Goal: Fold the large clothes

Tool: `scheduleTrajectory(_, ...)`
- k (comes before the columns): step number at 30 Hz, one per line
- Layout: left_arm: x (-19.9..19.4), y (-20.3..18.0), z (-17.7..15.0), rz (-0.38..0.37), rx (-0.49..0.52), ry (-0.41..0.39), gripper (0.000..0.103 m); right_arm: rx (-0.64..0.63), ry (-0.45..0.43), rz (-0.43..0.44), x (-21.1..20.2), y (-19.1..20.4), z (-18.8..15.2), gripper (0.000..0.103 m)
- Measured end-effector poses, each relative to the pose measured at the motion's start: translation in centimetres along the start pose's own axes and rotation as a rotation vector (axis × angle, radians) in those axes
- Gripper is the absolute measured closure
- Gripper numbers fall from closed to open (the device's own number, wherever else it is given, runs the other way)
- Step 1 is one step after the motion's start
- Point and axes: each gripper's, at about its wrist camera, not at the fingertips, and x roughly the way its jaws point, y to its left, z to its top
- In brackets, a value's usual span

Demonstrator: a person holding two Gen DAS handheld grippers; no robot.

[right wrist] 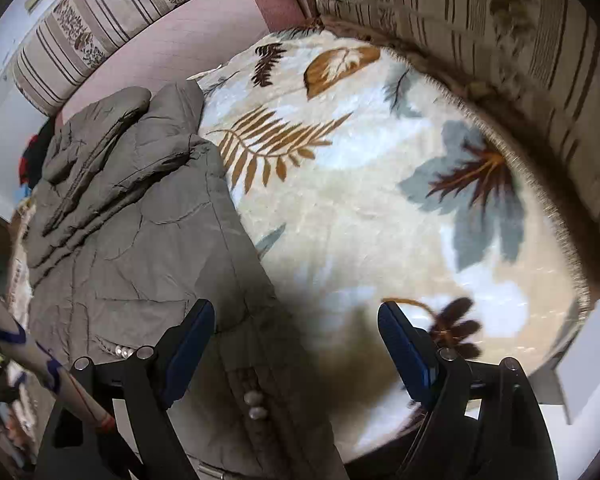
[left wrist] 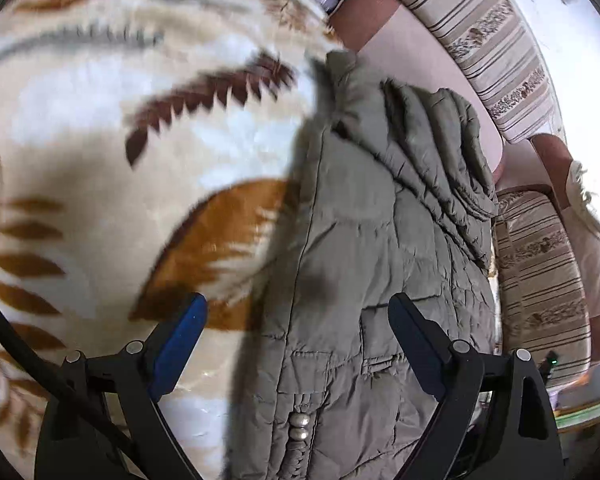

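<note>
A grey-green quilted jacket [left wrist: 380, 240] lies folded lengthwise on a cream blanket with a leaf print [left wrist: 120, 120]. Pearl buttons show near its lower end. My left gripper [left wrist: 298, 312] is open and empty above the jacket's lower left edge. In the right wrist view the jacket [right wrist: 140, 220] lies at the left of the blanket [right wrist: 360, 200]. My right gripper [right wrist: 296, 320] is open and empty above the jacket's right edge near its hem.
Striped beige sofa cushions [left wrist: 500, 40] line the back, with a pink seat [left wrist: 412, 56] behind the jacket. More striped cushions [right wrist: 500, 40] border the blanket's far right edge. A person's sleeve [right wrist: 40, 356] shows at the lower left.
</note>
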Motion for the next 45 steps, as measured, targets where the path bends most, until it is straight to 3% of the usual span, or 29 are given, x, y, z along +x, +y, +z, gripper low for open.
scheduleTrajectory(5, 0.7, 0.4, -0.1, -0.033, -0.018, 0.007, 0.012, 0.012, 0.020, 0.065, 1.8, 0.1, 0.6, 0.015)
scheduleTrajectory(12, 1.7, 0.1, -1.9, -0.149, -0.002, 0.067, 0.012, 0.053, 0.049, 0.125, 3.7, 0.0, 1.3, 0.013)
scheduleTrajectory(20, 1.4, 0.7, -6.1, -0.392, -0.070, 0.126, 0.012, 0.095, 0.085, 0.259, 3.9, -0.9, 1.2, 0.012)
scheduleTrajectory(25, 1.2, 0.5, -7.9, -0.438, -0.069, 0.133, 0.017, 0.145, 0.158, 0.414, 4.3, -1.3, 0.2, 0.014)
scheduleTrajectory(31, 2.1, -0.4, -9.2, -0.455, -0.041, 0.172, 0.017, 0.102, 0.233, 0.475, 4.2, -0.8, -2.1, 0.016)
scheduleTrajectory(36, 2.4, -1.0, -10.2, -0.482, -0.029, 0.177, 0.017, 0.116, 0.347, 0.652, 4.6, -0.9, -5.2, 0.016)
scheduleTrajectory(38, 2.4, -1.1, -10.4, -0.486, -0.029, 0.180, 0.017, 0.108, 0.348, 0.688, 4.5, -0.6, -6.0, 0.017)
scheduleTrajectory(40, 2.4, -1.4, -10.5, -0.463, -0.024, 0.175, 0.023, 0.093, 0.344, 0.715, 4.4, -0.1, -6.6, 0.019)
scheduleTrajectory(42, 2.5, -1.5, -10.8, -0.403, -0.020, 0.176, 0.052, 0.091, 0.345, 0.731, 4.3, 0.3, -6.9, 0.023)
scheduleTrajectory(45, 2.9, -1.8, -11.1, -0.345, -0.011, 0.180, 0.060, 0.084, 0.370, 0.734, 4.7, 0.9, -7.8, 0.039)
